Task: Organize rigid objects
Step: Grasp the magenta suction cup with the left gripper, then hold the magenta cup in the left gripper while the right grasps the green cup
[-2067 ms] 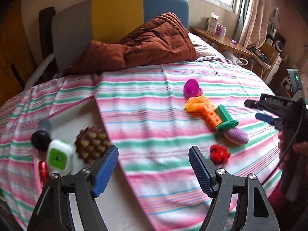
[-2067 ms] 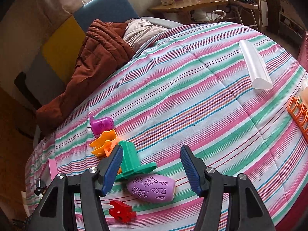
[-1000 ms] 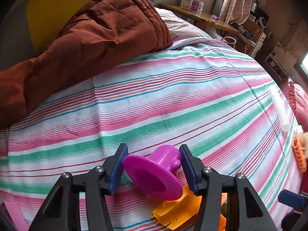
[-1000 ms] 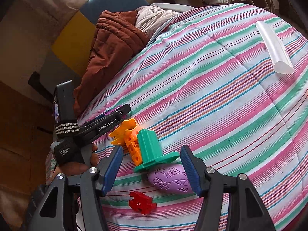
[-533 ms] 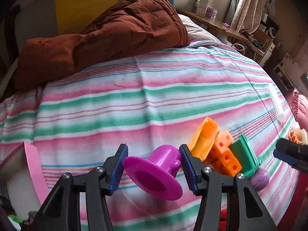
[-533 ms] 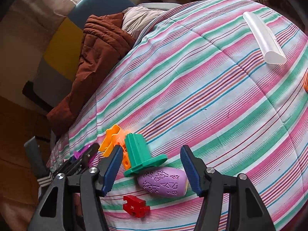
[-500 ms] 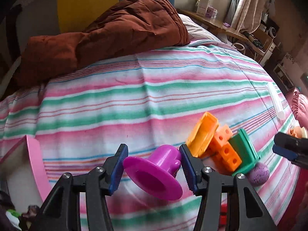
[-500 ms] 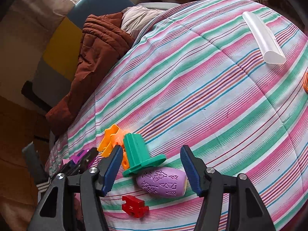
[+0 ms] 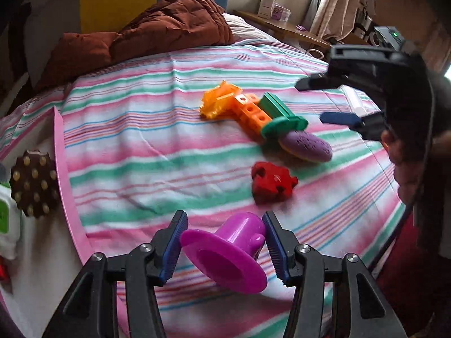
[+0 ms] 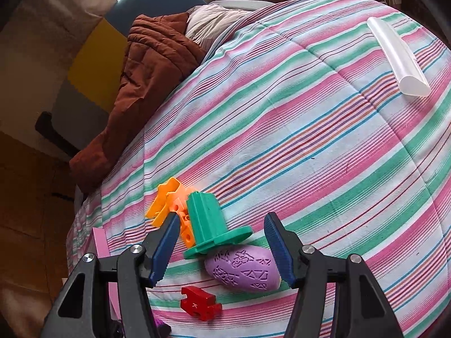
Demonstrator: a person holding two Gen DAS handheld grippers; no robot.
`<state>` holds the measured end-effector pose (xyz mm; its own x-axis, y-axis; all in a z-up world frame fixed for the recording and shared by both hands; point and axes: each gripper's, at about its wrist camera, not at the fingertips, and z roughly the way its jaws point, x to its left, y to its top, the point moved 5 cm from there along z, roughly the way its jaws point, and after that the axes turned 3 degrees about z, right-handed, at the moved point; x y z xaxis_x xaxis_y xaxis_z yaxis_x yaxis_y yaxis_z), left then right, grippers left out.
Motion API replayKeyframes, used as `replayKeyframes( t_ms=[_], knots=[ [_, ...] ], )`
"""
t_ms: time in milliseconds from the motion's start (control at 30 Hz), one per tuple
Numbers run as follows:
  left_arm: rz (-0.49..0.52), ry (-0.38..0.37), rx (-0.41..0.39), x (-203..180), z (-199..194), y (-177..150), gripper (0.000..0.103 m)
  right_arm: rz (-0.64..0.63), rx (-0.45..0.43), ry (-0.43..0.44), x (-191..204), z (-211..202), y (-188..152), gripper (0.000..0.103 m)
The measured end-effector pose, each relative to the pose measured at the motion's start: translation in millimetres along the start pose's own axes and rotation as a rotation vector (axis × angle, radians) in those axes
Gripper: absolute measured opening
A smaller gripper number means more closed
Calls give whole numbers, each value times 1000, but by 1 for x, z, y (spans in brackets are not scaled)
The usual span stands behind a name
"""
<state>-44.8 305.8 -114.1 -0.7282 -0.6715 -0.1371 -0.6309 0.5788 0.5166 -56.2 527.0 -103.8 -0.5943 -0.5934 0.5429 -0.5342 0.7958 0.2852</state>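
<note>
A: Left gripper [image 9: 224, 242] first, what's it got?

B: Jaws clenched on the magenta flanged piece [image 9: 228, 256], pads on its narrow neck, flange toward the camera. A sec ago that piece hung right over the orange block cluster [image 9: 234, 109]; now it's clear of the cluster and up off the bed [image 9: 141, 129], much nearer the pink tray [image 9: 60, 152].

A: So it's mid-carry?

B: Looks like it, imo. Not over the tray yet, it sits just right of the tray's pink rim in the left wrist view.

A: What's in the tray already?

B: Brown studded ball [image 9: 33, 183] and a white-and-green thing [image 9: 7, 219], both inside the rim. More stuff at the edge of the frame, can't tell what.

A: Right gripper [image 10: 222, 250]?

B: Jaws released, nothing between the pads. Same spread as before, hasn't shifted. It hovers over the green flanged piece [image 10: 211, 222] and the purple egg [image 10: 245, 270], well away from the tray.

A: What's left out on the bed?

B: Orange cluster, green piece, purple egg all touching in a row; red puzzle piece [image 9: 272, 181] just beside them, tray side. Clear tube [image 10: 397, 56] farthest from the tray.

A: Meaning?

B: One more piece is about to join the tray; five still to go, I reckon.
</note>
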Motion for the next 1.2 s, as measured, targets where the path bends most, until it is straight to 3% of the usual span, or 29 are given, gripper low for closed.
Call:
replayKeyframes(
  t_ms=[100, 167, 367, 467, 500, 533, 633, 867, 1100, 1200],
  knots=[
    [8, 0, 9, -8, 0, -23, 55, -52, -15, -11, 9, 0, -2, 62],
    [27, 10, -16, -11, -4, -31, 55, -85, -23, -10, 15, 1, -2, 56],
    [22, -5, -28, -12, -6, -35, 55, -161, -35, -26, 32, 15, 5, 45],
    [38, 1, -35, -14, -5, -36, 55, -221, 48, -126, 33, 45, 1, 32],
    [38, 0, -37, -12, -5, -35, 55, -248, 90, -114, 36, 53, -4, 30],
    [40, 2, -41, -12, -5, -36, 55, -294, 149, -154, 37, 64, -12, 31],
    [40, 5, -49, -13, -4, -35, 55, -425, 136, -248, 47, 70, -24, 31],
    [41, 6, -57, -13, -1, -34, 56, -388, 148, -205, 37, 70, -23, 31],
    [38, 16, -65, -14, 1, -30, 56, -553, 110, -284, 43, 73, -34, 31],
    [44, 16, -68, -14, 1, -30, 56, -546, 109, -282, 41, 71, -35, 31]
  ],
)
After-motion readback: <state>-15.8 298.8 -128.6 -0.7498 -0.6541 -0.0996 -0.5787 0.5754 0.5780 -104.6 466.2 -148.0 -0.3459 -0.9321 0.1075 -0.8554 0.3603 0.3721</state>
